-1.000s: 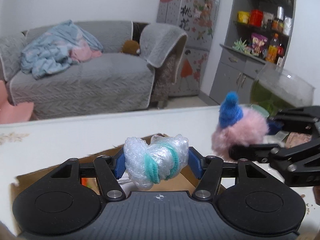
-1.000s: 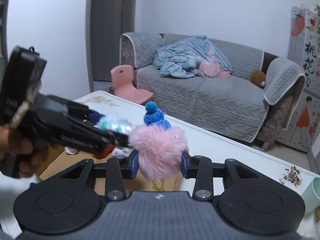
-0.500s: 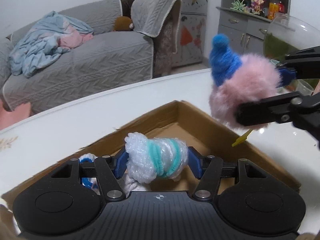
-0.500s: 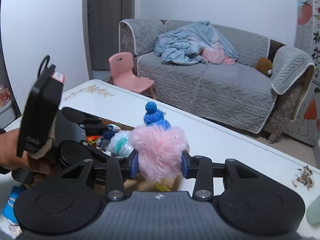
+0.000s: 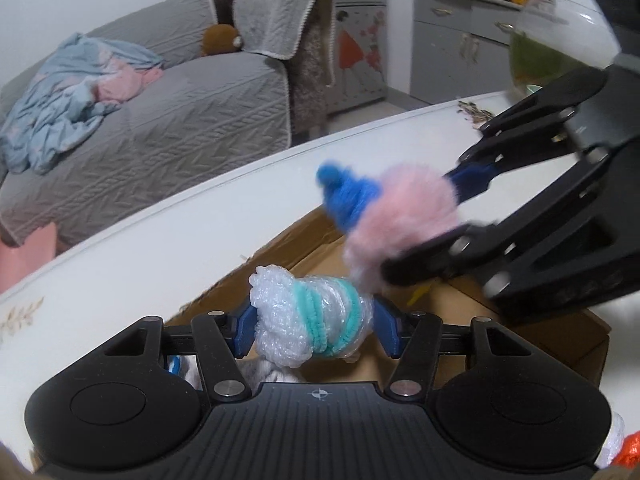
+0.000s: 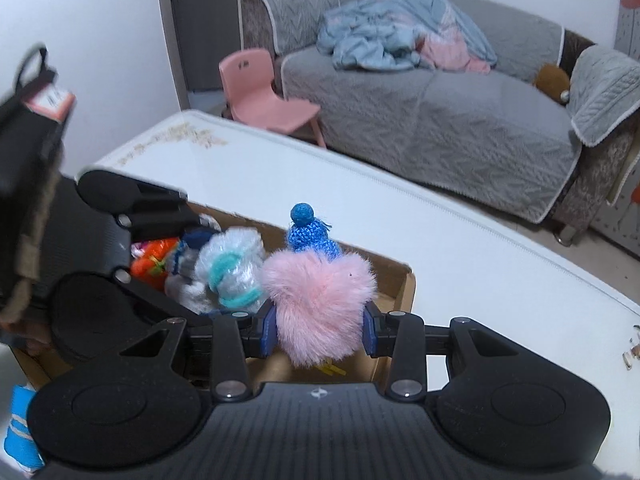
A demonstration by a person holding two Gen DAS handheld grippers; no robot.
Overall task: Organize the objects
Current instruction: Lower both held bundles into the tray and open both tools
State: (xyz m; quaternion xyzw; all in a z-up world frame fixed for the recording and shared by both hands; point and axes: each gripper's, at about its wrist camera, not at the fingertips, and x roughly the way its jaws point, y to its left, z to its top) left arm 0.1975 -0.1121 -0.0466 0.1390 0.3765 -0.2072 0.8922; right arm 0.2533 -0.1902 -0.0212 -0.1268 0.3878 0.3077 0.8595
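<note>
My left gripper (image 5: 314, 330) is shut on a white bubble-wrap bundle with teal bands (image 5: 308, 326) and holds it over the open cardboard box (image 5: 560, 332). The bundle also shows in the right wrist view (image 6: 234, 274). My right gripper (image 6: 320, 330) is shut on a fluffy pink pompom toy with a blue knitted hat (image 6: 318, 300), held over the same box (image 6: 394, 280). In the left wrist view the toy (image 5: 396, 216) hangs just above and right of the bundle, close to it.
The box sits on a white table (image 6: 460, 248) and holds an orange item (image 6: 154, 258) and other small things. A blue packet (image 6: 24, 420) lies at the left. Seed husks (image 5: 476, 114) lie on the far table. A glass fishbowl (image 5: 560, 40) stands at the right.
Both grippers have come down and together over the box, each keeping its hold. The pink toy has moved left and lower, close to the bubble-wrap bundle.
</note>
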